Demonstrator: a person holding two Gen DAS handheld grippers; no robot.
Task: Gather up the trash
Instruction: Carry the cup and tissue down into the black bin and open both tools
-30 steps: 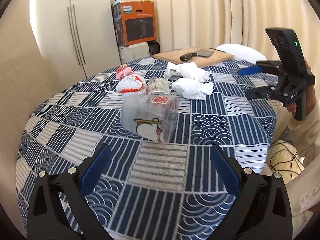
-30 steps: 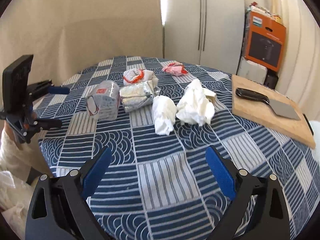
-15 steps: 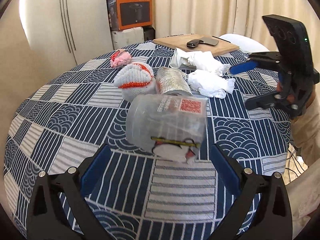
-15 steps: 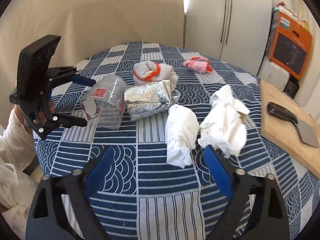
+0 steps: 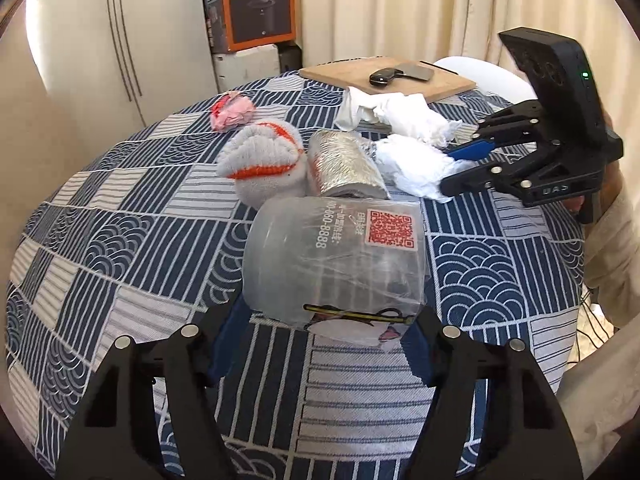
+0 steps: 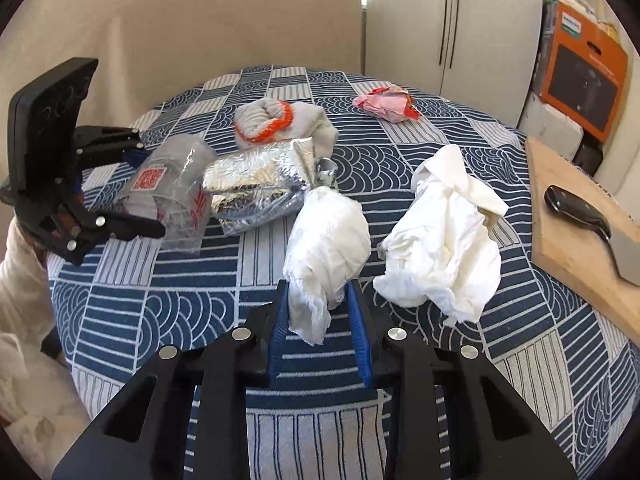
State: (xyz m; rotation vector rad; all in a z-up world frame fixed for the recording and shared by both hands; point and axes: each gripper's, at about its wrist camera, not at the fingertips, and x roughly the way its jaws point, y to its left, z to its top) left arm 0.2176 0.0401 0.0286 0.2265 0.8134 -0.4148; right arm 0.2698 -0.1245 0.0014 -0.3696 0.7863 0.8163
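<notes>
The left gripper [image 5: 320, 332] had just been closing, and its blue pads [image 5: 226, 340] sat against both sides of the clear plastic cup [image 5: 336, 264], which lay on its side on the round table [image 5: 120, 240]. The right gripper [image 6: 320, 320] had also just been closing; its jaws stood narrow, pinching the lower end of a crumpled white tissue [image 6: 326, 240]. A second, larger tissue wad [image 6: 444, 240] lay just beside it at 3 o'clock, apart from the pads. From the cup, a foil packet [image 5: 344, 168] lay touching it at 12 o'clock, and a rolled grey sock [image 5: 264, 164] with orange trim at 11 o'clock touched the foil. A pink wrapper [image 5: 232, 110] lay farther off at 11 o'clock, alone on the cloth. At the table's far edge, at 1 o'clock, a cutting board [image 5: 440, 80] carried a cleaver [image 5: 400, 74]. An orange box [image 5: 256, 4] stood beyond the table against the wall.
</notes>
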